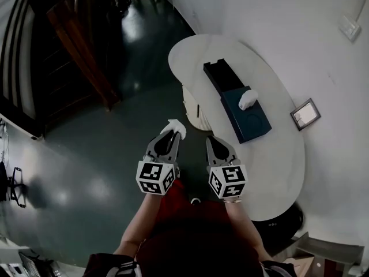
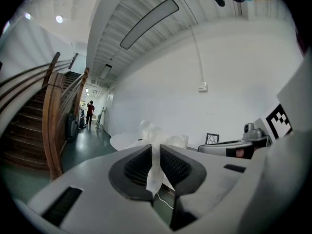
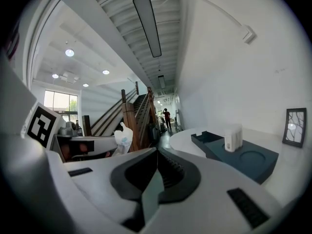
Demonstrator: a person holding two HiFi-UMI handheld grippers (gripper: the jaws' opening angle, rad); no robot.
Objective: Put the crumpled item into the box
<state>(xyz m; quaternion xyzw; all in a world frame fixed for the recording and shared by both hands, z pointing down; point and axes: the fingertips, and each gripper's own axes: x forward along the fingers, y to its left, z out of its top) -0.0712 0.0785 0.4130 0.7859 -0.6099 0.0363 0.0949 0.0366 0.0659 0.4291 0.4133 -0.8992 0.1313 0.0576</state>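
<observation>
Carry step, I'd say: the left gripper [image 1: 171, 136] is clamped on the crumpled wad [image 1: 175, 126], out over the floor and well short of the table [image 1: 277, 166]. The right gripper [image 1: 214, 144] has its jaws together on nothing. The next move needs a reach forward and right to the black box [image 1: 221, 75], which looks open, though it's small here. The left gripper view shows the wad pinched thin between the pads. The right gripper view shows a white block [image 3: 233, 137] on the teal tray [image 3: 253, 160] beside the box.
</observation>
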